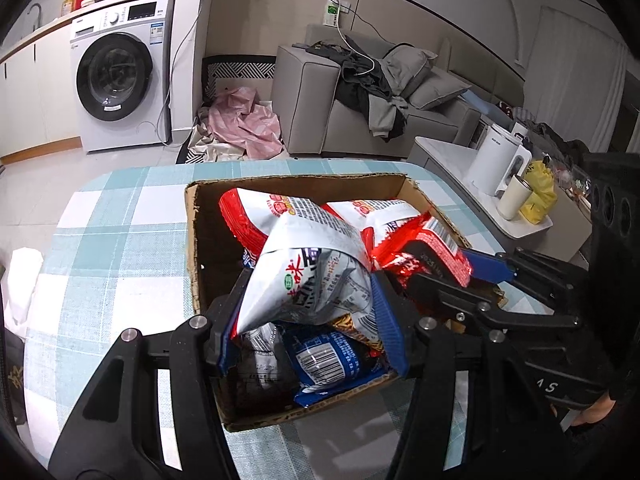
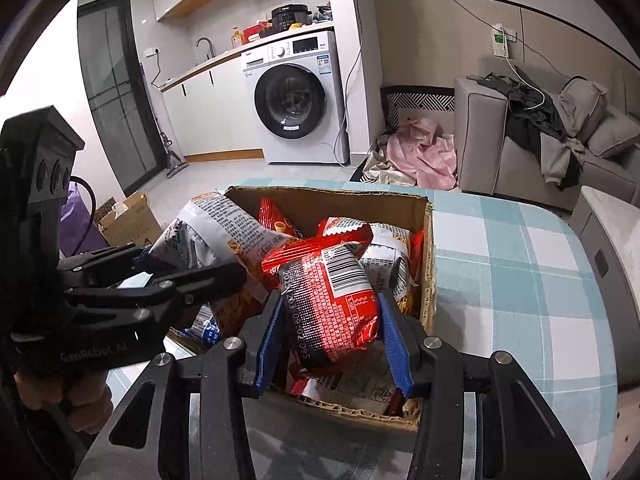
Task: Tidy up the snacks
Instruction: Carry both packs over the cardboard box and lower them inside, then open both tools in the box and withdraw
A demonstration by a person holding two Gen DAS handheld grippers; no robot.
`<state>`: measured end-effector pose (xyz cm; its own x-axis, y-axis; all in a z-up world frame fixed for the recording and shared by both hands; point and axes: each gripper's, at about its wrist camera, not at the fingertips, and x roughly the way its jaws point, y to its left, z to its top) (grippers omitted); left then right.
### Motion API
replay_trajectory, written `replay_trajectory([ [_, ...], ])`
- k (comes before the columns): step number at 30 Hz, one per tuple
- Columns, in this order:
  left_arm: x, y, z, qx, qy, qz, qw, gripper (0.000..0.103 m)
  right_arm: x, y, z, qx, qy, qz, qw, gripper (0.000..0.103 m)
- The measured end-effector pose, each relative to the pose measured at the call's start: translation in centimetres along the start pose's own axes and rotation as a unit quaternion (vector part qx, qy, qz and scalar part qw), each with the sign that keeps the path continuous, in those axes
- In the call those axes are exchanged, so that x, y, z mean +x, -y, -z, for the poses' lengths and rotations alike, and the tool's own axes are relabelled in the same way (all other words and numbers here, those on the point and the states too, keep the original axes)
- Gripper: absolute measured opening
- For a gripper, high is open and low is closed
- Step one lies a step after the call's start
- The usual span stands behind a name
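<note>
The snacks sit in an open box [image 1: 200,240] on a checked tablecloth [image 1: 120,220], piled above the rim, and two more are being brought to it. The left gripper [image 1: 308,312] has its blue pads pressed on the sides of a white bag [image 1: 308,280], held by its lower end over the near part of the box, so it can go on top of the heap rather than be pushed in among the others. The right gripper [image 2: 328,328] is clamped tight on a red bag [image 2: 332,300], barcode up, over the near right of the box [image 2: 428,280], beside the left gripper [image 2: 152,284], which crosses that view. Both bags hang above the pile; whether either one already touches the packs beneath is hard to say, since the bags hide their own undersides. A blue pack [image 1: 328,360] lies low in the box, half covered. The box floor is out of sight, and the fisheye cuts off the table's near edge.
</note>
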<state>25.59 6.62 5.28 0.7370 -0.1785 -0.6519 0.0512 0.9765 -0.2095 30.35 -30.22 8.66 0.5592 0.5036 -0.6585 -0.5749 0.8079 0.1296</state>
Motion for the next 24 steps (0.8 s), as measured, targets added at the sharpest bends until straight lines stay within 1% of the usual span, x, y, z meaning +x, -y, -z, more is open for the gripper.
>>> replay_trajectory([
  [8, 0.2, 0.6, 0.4, 0.005, -0.001, -0.005, 1.0, 0.054, 0.4, 0.2, 0.5, -0.004, -0.002, 0.001, 1.0, 0.047],
  [12, 0.4, 1.0, 0.5, 0.007, -0.004, -0.006, 0.9999, 0.054, -0.1, 0.3, 0.6, -0.004, 0.008, 0.001, 1.0, 0.047],
  [16, 0.3, 1.4, 0.7, 0.006, -0.005, -0.01, 0.9999, 0.059, -1.3, 0.4, 0.6, -0.005, 0.023, 0.002, 1.0, 0.051],
  [17, 0.2, 1.4, 0.7, 0.007, -0.003, -0.012, 0.9999, 0.063, -1.6, 0.4, 0.7, -0.005, 0.025, 0.001, 1.0, 0.053],
  [18, 0.1, 1.5, 0.8, 0.006, 0.0, -0.015, 0.9999, 0.065, -1.9, 0.5, 0.7, -0.005, 0.028, 0.0, 1.0, 0.058],
  [20, -0.2, 1.5, 0.8, 0.003, 0.003, -0.013, 0.9999, 0.073, -2.5, 0.6, 0.7, -0.004, 0.037, 0.002, 0.999, 0.067],
  [22, -0.7, 1.7, 0.9, 0.002, 0.008, -0.018, 0.9998, 0.083, -3.1, 0.7, 0.7, -0.002, 0.043, 0.002, 0.999, 0.07],
  [23, -1.2, 1.7, 1.0, 0.003, 0.012, -0.025, 0.9996, 0.083, -3.4, 0.8, 0.8, 0.0, 0.044, 0.0, 0.999, 0.075],
  [24, -1.5, 1.6, 1.1, 0.005, 0.014, -0.028, 0.9995, 0.084, -3.7, 0.9, 0.8, 0.002, 0.046, -0.002, 0.999, 0.084],
])
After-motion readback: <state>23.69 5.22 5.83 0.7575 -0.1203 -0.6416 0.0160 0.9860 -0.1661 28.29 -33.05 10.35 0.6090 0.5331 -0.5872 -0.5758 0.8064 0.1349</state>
